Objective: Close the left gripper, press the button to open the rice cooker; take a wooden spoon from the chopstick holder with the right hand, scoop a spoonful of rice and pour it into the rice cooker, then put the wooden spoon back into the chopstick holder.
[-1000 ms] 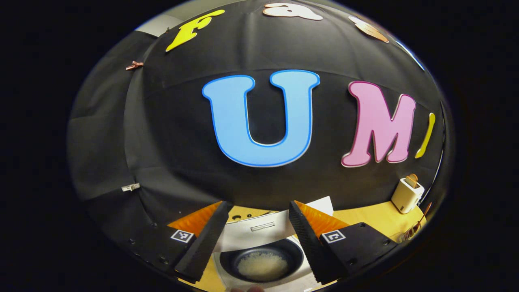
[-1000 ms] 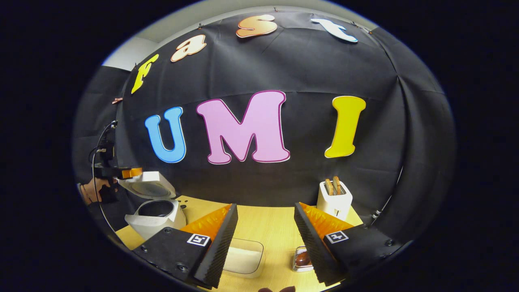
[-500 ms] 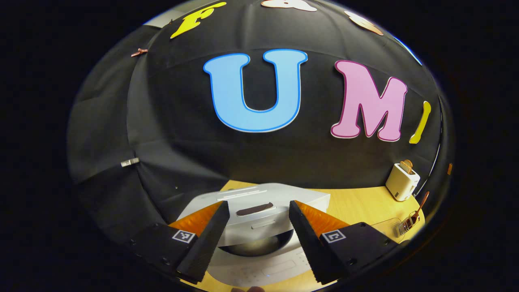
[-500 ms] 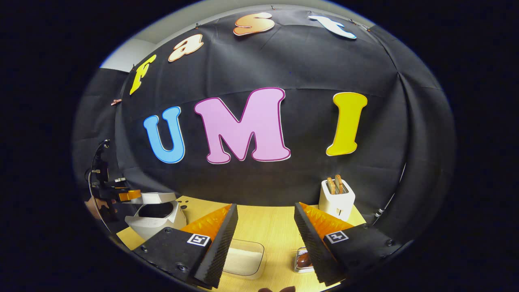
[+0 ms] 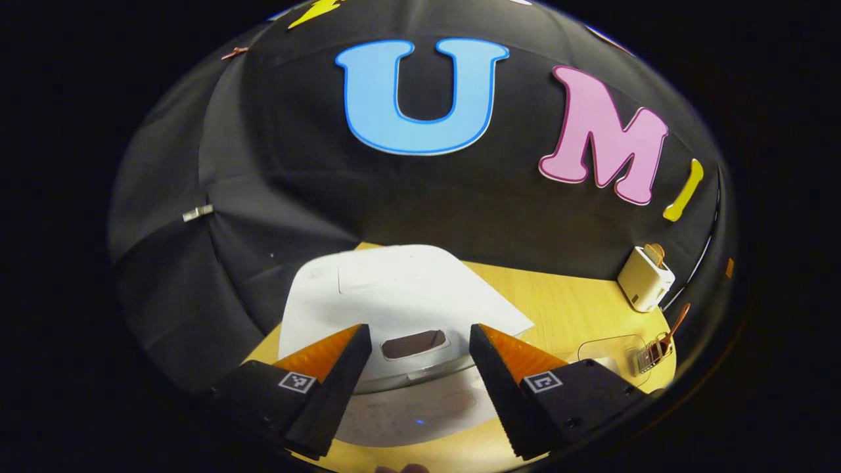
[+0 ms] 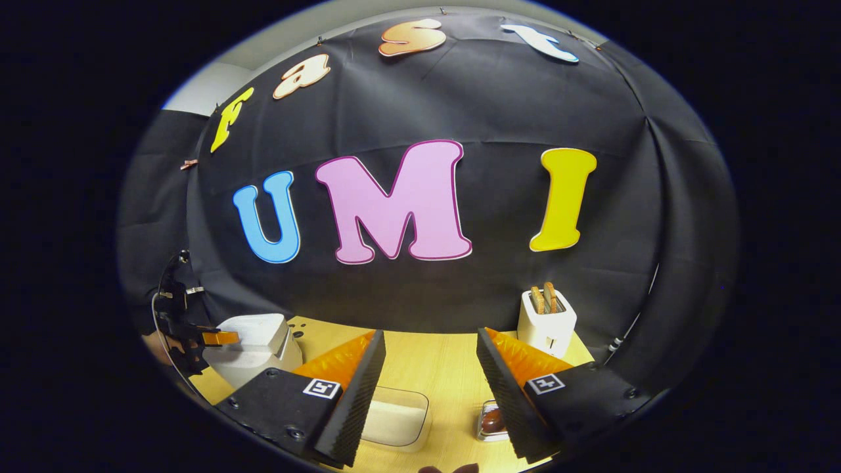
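Left gripper point(image 5: 418, 330): fingers spread wide, nothing between them. Straight ahead and slightly below, in the gap, rice cooker point(image 5: 394, 289) with lid lying down. On the lid's front edge, dark oblong recess point(image 5: 414, 343), presumably the release button, long axis running crosswise from finger to finger. Centred on the gap, near the tips; contact not discernible. Judged: jaws to be brought together before any press, as the task requires.

Right gripper point(image 6: 430, 333): fingers likewise wide, empty. Below the gap, clear tub of rice point(image 6: 394, 420). Just under the right finger, chopstick holder point(image 6: 489, 420) with something brown inside. Judged: right gripper much the nearer to the holder, a short drop forward and to the right.

Left gripper view: wooden spoon point(image 5: 675, 322) standing in the holder far to the right, handle up and leaning. Handle not made out in the right gripper view. Right gripper view: the left tool low at the far left, fingers level over the cooker lid, a hand behind it. Contents of the cooker hidden under the lid.
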The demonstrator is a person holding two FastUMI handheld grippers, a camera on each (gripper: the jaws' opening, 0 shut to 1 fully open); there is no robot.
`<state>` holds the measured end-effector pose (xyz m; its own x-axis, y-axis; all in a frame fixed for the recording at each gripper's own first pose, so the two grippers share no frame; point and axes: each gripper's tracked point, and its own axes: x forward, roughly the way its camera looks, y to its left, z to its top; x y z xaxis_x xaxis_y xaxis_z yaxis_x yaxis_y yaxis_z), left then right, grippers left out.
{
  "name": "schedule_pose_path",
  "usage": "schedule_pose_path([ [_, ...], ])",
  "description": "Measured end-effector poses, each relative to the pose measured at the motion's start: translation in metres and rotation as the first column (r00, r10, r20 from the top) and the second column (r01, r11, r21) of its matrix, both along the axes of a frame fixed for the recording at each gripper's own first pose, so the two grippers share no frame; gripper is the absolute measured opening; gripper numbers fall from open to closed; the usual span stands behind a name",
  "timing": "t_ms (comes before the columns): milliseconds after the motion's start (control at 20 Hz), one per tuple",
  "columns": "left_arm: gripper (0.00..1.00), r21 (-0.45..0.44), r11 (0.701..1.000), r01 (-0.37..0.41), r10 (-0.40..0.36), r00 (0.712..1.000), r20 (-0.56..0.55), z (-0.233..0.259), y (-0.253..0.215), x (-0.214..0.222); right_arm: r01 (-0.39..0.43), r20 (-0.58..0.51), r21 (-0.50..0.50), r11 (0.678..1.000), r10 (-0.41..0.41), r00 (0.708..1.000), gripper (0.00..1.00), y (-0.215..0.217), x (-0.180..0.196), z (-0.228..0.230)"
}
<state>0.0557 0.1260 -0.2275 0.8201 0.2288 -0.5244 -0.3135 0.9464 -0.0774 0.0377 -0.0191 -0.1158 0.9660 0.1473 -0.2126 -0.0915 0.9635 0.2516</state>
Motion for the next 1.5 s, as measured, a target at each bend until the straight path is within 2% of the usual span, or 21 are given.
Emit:
schedule_pose_path([
  [200,0.98,0.024,1.0,0.008,-0.006,0.999,-0.046,-0.011,-0.004,-0.001,0.006,-0.003,-0.002,1.0,-0.006,1.0,0.87,-0.003,-0.004,-0.001],
  [350,0.98,0.107,0.994,0.019,-0.014,0.999,-0.052,-0.015,-0.006,0.002,0.005,-0.006,0.0,1.0,-0.005,1.0,0.87,-0.002,-0.005,-0.002],
  [650,0.98,0.095,0.995,0.017,-0.013,0.999,-0.044,-0.012,-0.008,0.004,0.004,0.008,0.011,1.0,-0.004,1.0,0.87,0.0,-0.006,0.002],
  [850,0.94,0.073,0.997,0.006,-0.01,0.999,0.049,0.016,-0.009,0.006,0.006,0.013,0.006,1.0,-0.006,1.0,0.87,-0.003,-0.009,0.003],
  [950,0.95,0.079,0.997,0.013,-0.022,0.994,0.111,0.032,-0.006,0.004,0.007,0.014,0.006,1.0,-0.007,1.0,0.87,-0.003,-0.011,0.004],
  [1200,0.96,0.076,0.994,0.073,-0.09,0.96,0.263,0.09,-0.028,-0.001,0.01,0.02,0.004,1.0,-0.011,1.0,0.87,-0.003,-0.013,0.005],
  [1500,0.95,0.121,0.976,0.18,-0.213,0.905,0.367,0.136,-0.065,-0.017,0.007,0.041,0.001,1.0,-0.007,0.999,0.89,-0.002,-0.014,0.01],
])
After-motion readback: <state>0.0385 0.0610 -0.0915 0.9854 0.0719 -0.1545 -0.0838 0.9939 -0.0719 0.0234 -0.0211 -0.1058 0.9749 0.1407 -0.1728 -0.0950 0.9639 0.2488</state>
